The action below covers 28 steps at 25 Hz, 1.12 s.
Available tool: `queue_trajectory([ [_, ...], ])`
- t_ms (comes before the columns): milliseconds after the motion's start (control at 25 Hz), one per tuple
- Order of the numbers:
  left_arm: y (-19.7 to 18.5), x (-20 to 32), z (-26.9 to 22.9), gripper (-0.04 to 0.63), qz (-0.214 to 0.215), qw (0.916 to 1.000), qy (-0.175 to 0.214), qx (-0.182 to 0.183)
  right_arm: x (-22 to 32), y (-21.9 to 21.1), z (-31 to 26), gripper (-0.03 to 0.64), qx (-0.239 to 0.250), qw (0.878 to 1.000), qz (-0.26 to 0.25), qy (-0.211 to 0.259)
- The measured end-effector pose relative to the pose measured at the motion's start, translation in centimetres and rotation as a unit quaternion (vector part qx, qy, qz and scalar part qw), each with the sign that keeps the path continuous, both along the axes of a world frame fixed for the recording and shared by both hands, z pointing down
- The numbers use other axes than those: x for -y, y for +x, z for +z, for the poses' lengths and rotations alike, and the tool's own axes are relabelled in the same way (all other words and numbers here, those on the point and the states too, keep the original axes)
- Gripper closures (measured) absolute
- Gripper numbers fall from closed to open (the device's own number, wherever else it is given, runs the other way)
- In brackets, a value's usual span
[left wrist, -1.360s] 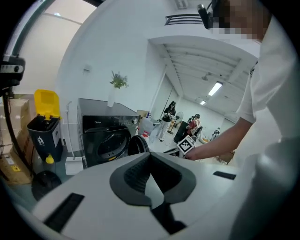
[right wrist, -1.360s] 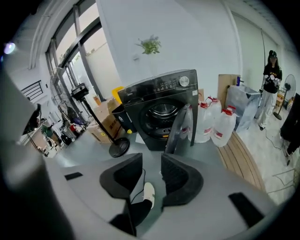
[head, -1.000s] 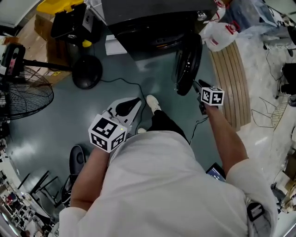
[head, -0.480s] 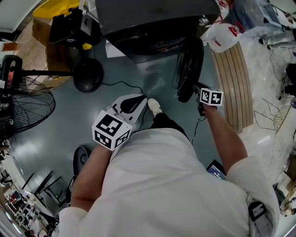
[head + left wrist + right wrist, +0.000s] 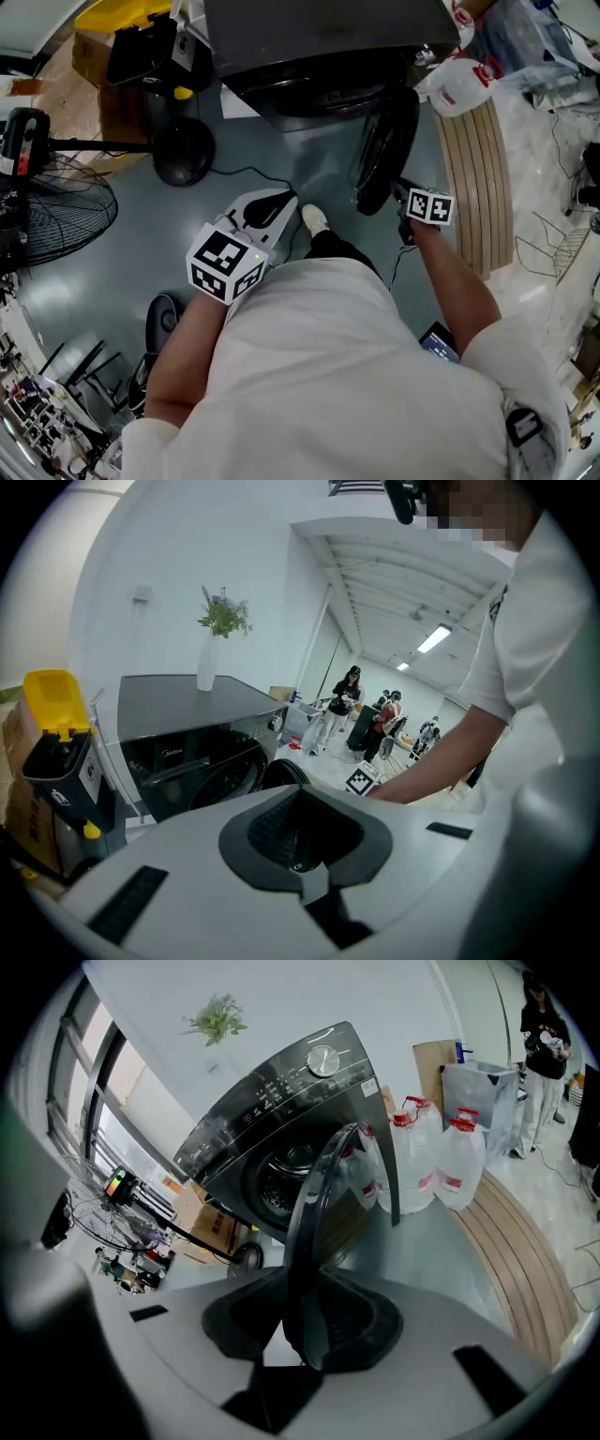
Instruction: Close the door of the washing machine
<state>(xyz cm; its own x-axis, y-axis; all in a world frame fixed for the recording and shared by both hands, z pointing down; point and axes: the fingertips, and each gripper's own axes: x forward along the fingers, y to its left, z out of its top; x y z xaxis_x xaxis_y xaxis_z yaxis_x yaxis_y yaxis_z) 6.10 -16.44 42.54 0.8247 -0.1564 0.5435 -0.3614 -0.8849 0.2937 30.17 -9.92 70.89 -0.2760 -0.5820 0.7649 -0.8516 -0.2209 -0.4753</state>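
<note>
Grey-green flooring (image 5: 112,272) is spread below, and a dark washing machine (image 5: 319,37) is set at its far side, with a floor fan (image 5: 47,206) to one side and a pale slatted platform (image 5: 483,178) to the other. Water jugs (image 5: 441,1166) are stood beside the machine. Its round door (image 5: 384,150) is swung wide open, edge-on to the person. The right gripper (image 5: 405,192) is brought up to the door's outer rim. The rim is taken between the jaws, which have just been closing, though a gap is seen at each pad. The left gripper (image 5: 265,208) is held low over the floor, well apart from the machine, its jaws parted with nothing between them.
</note>
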Motion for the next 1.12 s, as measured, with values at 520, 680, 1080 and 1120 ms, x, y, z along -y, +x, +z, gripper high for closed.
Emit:
queue_trajectory([
  [520,-2.5,1.4,0.3,0.577,-0.055,0.9985,-0.003,-0.001,5.3,-4.7,0.2,0.503,0.051,0.998,0.020,0.006],
  [680,-3.4,2.0,0.5,0.577,-0.070,0.9975,-0.006,-0.001,7.3,-6.1,0.3,0.503,0.062,0.997,0.037,0.004],
  [1080,-6.1,3.2,0.7,0.577,-0.111,0.9938,-0.011,-0.001,11.5,-8.4,-0.1,0.505,0.074,0.996,0.051,0.011],
  [1120,-6.3,3.4,0.7,0.577,-0.114,0.9934,-0.012,-0.001,11.9,-8.6,-0.1,0.505,0.076,0.995,0.057,0.011],
])
